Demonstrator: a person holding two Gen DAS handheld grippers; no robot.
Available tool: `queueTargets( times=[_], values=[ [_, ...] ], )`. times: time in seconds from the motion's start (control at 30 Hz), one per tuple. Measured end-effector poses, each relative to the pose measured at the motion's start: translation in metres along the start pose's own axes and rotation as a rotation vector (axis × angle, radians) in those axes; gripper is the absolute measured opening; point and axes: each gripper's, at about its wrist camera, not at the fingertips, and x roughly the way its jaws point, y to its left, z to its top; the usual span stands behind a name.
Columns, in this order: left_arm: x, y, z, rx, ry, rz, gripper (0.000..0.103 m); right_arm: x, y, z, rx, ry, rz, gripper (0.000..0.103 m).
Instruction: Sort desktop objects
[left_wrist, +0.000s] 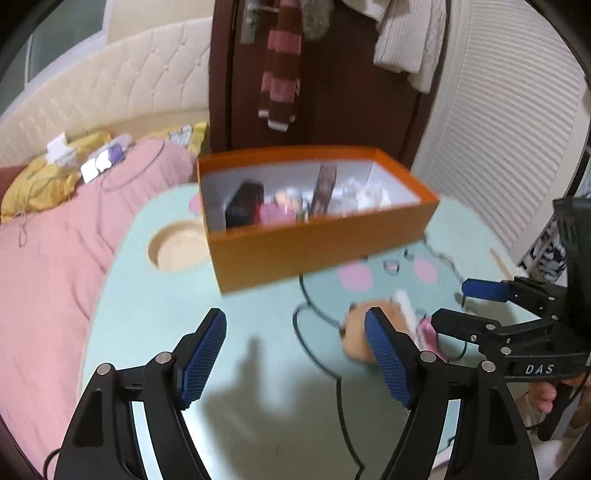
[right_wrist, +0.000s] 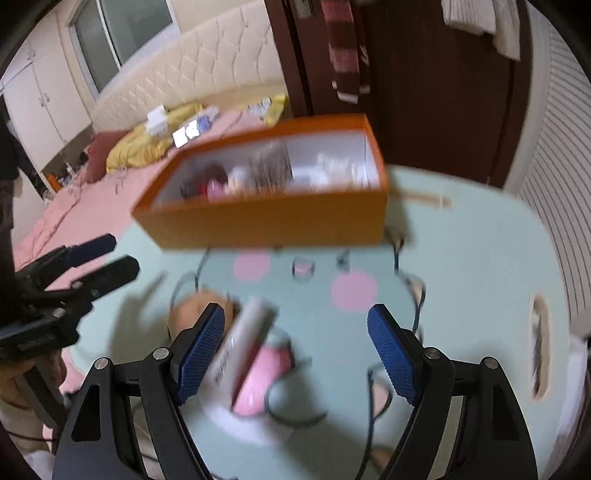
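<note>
An orange box (left_wrist: 317, 251) (right_wrist: 273, 221) stands on the mint-green table (left_wrist: 166, 317) (right_wrist: 461, 258) and holds several items. A white and pink tube (right_wrist: 247, 350) (left_wrist: 413, 317) lies on the table beside a tan plush toy (left_wrist: 356, 336) (right_wrist: 188, 314). My left gripper (left_wrist: 295, 354) is open and empty, just left of the plush; it also shows at the left of the right wrist view (right_wrist: 107, 254). My right gripper (right_wrist: 295, 354) is open, with the tube between its fingers near the left one; it also shows in the left wrist view (left_wrist: 448, 304).
A round cup recess (left_wrist: 177, 247) is in the table left of the box. A bed with a pink blanket (left_wrist: 55, 258) runs along the left. A dark door (left_wrist: 332, 92) and a white slatted panel (left_wrist: 498, 147) stand behind. A slot handle (right_wrist: 539, 347) is at the table's right edge.
</note>
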Motion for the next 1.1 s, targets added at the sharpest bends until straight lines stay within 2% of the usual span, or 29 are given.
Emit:
queueTargets(
  times=[0.1,0.17,0.23,0.27,0.4,0.43,0.57,0.7,0.87,0.93,1.03,1.07,1.1],
  values=[
    [0.003,-0.001,-0.013,0.002,0.012,0.046,0.077,0.003,0.013,-0.012,-0.038,0.022,0.009,0.072],
    [0.006,0.001,-0.020,-0.008,0.022,0.063,0.077,0.005,0.023,-0.015,-0.080,0.022,-0.006,0.071],
    [0.007,0.001,-0.024,-0.011,0.021,0.071,0.077,0.009,0.033,-0.018,-0.127,0.022,-0.037,0.064],
    [0.008,0.000,-0.025,-0.008,0.019,0.076,0.078,0.012,0.036,-0.019,-0.146,0.024,-0.042,0.056],
    [0.012,-0.004,-0.031,0.006,0.013,0.096,0.091,0.017,0.036,-0.033,-0.190,-0.009,-0.109,0.038],
    [0.013,-0.004,-0.033,0.009,0.011,0.102,0.092,0.016,0.033,-0.035,-0.184,-0.024,-0.117,0.036],
    [0.017,-0.008,-0.038,0.022,0.004,0.122,0.094,0.010,0.021,-0.043,-0.150,-0.077,-0.144,0.017],
    [0.021,-0.011,-0.044,0.036,-0.002,0.142,0.093,0.008,0.021,-0.045,-0.152,-0.095,-0.156,0.017],
    [0.015,-0.025,-0.036,0.085,-0.031,0.121,0.093,0.010,0.022,-0.045,-0.137,-0.104,-0.138,0.018],
    [0.015,-0.030,-0.032,0.104,-0.035,0.117,0.094,0.010,0.021,-0.045,-0.128,-0.112,-0.140,0.021],
    [0.017,-0.039,-0.025,0.136,-0.038,0.110,0.093,0.010,0.015,-0.044,-0.101,-0.112,-0.135,0.032],
    [0.018,-0.042,-0.022,0.149,-0.039,0.107,0.093,0.010,0.014,-0.044,-0.095,-0.111,-0.136,0.043],
    [0.019,-0.045,-0.020,0.161,-0.040,0.104,0.093,0.010,0.013,-0.044,-0.091,-0.110,-0.140,0.059]
  ],
)
